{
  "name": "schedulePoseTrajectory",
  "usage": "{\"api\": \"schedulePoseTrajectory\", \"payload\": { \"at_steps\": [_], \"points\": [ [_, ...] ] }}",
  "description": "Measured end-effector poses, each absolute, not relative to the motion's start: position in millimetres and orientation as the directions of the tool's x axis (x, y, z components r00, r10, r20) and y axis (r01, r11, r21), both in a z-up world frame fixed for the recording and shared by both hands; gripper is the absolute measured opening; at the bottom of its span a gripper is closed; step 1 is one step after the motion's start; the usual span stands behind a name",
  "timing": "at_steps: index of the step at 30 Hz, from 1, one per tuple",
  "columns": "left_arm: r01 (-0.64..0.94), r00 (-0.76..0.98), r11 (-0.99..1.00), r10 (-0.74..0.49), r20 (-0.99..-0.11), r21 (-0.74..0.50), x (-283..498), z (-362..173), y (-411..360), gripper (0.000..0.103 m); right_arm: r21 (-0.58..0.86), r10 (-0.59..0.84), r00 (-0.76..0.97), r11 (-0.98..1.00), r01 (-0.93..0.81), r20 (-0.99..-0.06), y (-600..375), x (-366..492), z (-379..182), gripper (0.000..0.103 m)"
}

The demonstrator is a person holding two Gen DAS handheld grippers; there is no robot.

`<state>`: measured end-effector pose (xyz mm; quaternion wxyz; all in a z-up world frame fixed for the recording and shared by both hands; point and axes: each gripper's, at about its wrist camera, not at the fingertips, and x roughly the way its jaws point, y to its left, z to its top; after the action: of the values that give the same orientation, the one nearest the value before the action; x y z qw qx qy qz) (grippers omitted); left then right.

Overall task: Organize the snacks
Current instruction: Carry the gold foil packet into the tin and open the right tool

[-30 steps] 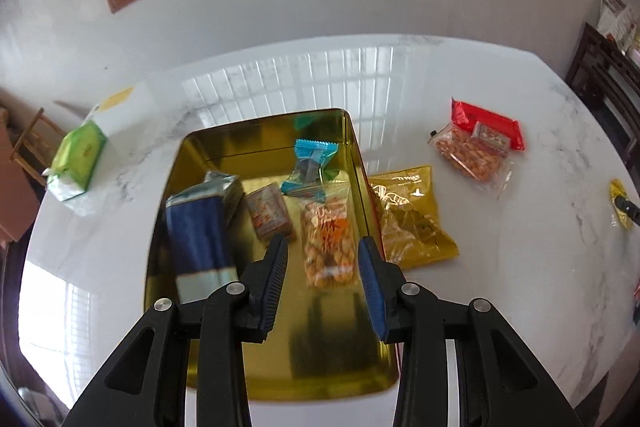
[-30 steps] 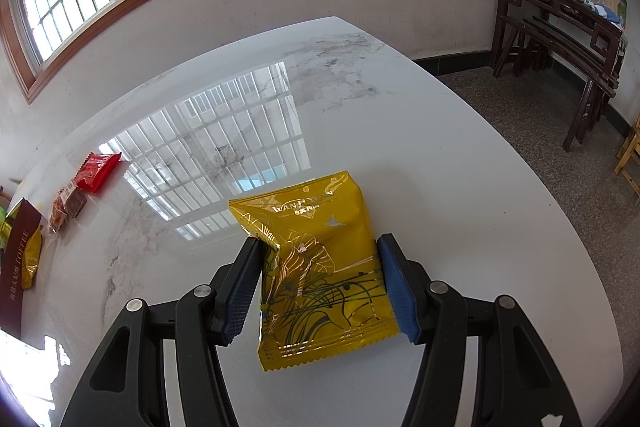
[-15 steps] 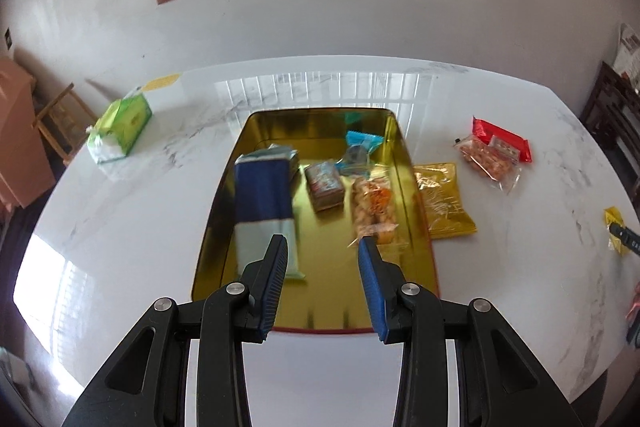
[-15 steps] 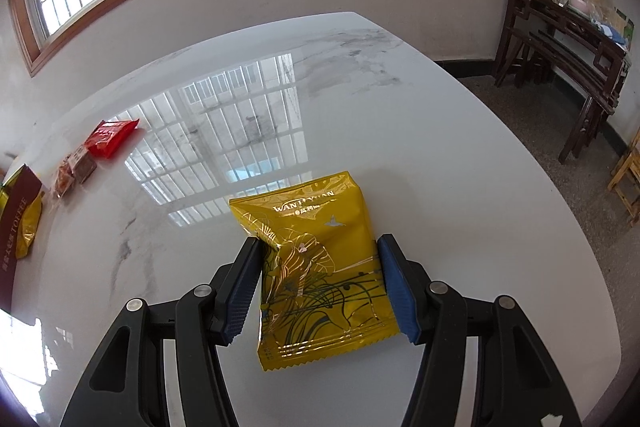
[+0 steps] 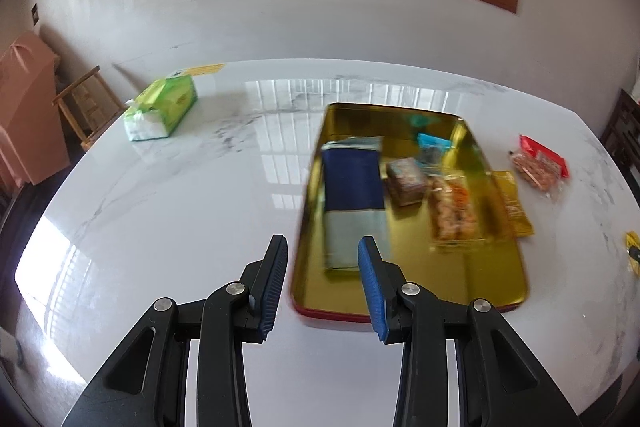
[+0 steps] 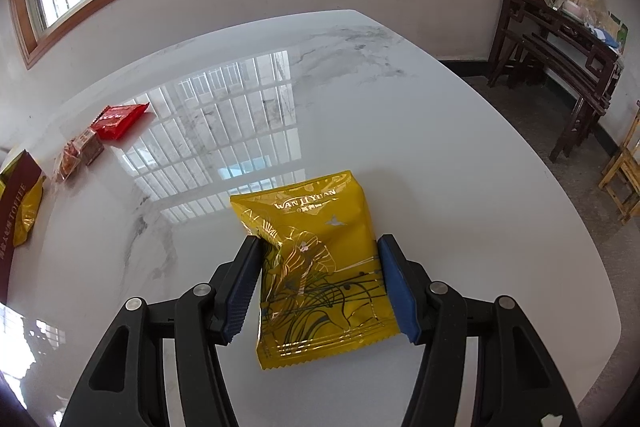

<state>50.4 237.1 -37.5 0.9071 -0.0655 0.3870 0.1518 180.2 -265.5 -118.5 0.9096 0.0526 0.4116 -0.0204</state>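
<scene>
The right gripper (image 6: 318, 279) is clenched on a yellow snack packet (image 6: 320, 267), its blue pads pressing the packet's two long sides (the left edge crumples slightly against the pad), with the packet lying on the white marble table (image 6: 400, 131). Well off to this gripper's left sit a red packet (image 6: 118, 115) and a clear bag of snacks (image 6: 78, 153). The left gripper (image 5: 323, 283) holds nothing, its jaws parted with only bare table and the tray's near corner seen between them. Ahead and to its right lies the gold tray (image 5: 472, 279), holding a blue box (image 5: 352, 183) and what look like three small packets, blurred. A green tissue pack (image 5: 162, 109) sits far ahead to its left.
</scene>
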Motion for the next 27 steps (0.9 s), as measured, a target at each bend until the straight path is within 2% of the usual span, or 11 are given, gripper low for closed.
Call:
{"api": "schedulePoseTrajectory", "payload": {
  "at_steps": [6, 9, 15, 27],
  "points": [
    [-0.356, 0.651, 0.934, 0.22, -0.727, -0.036, 45.3, -57.2, 269.6, 0.038, 0.083, 0.004, 0.651, 0.992, 0.09, -0.759, -259.2, 177.0, -118.2, 0.056],
    [-0.355, 0.676, 0.931, 0.196, -0.71, -0.081, 41.0, -60.9, 281.6, 0.045, 0.097, 0.018, 0.64, 0.991, 0.089, -0.768, -256.5, 176.2, -116.5, 0.056],
    [-0.377, 0.701, 0.917, 0.19, -0.687, -0.131, 33.9, -62.3, 296.9, 0.045, 0.134, 0.078, 0.636, 0.99, 0.04, -0.768, -232.0, 168.6, -111.5, 0.056],
    [-0.46, 0.677, 0.874, 0.231, -0.699, -0.157, 30.8, -80.4, 327.6, 0.045, 0.172, 0.283, 0.675, 0.958, -0.228, -0.681, -114.5, 158.0, -44.7, 0.056]
  ]
}}
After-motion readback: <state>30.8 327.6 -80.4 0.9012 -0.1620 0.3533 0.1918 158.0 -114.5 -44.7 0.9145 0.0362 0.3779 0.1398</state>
